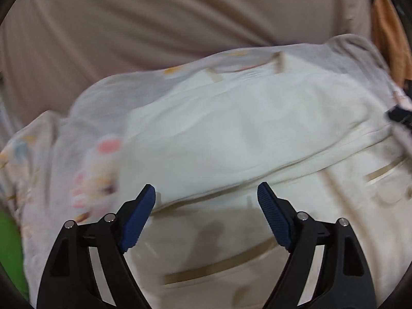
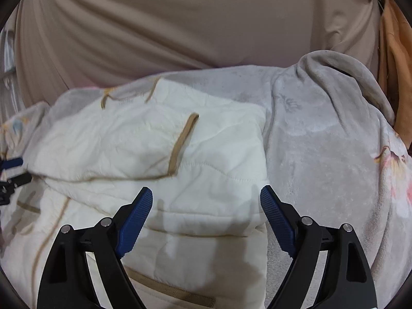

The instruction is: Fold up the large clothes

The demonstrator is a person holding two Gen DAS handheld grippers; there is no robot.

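The cream quilted garment point(image 2: 159, 154) with tan trim point(image 2: 180, 144) was seen partly folded, lying on a grey floral blanket point(image 2: 322, 134); a beige curtain point(image 2: 154, 20) hung behind. What lay under the blanket could not be made out — bed or sofa, possibly.

Right gripper point(image 2: 206, 206): fingers spread wide, nothing held, poised above the garment's near right portion. The garment's right edge was seen just inside the right finger, so the bulk of the cloth lay ahead and to the left of it.

Left gripper point(image 1: 206, 200): fingers also spread wide and empty, positioned over a folded edge of the same garment point(image 1: 231, 134), which extended forward and to both sides. The left view was motion-blurred, so seams and layers there were hard to read.

The long axis was judged to run roughly left-right across both views, with a flap already laid over the top. The far right corner was judged nearer the right gripper; the left end nearer the left one.

An orange cloth point(image 2: 394, 64) was cut off at the right rim. The garment's near hem was hidden below both grippers — sleeves could not be located with confidence.
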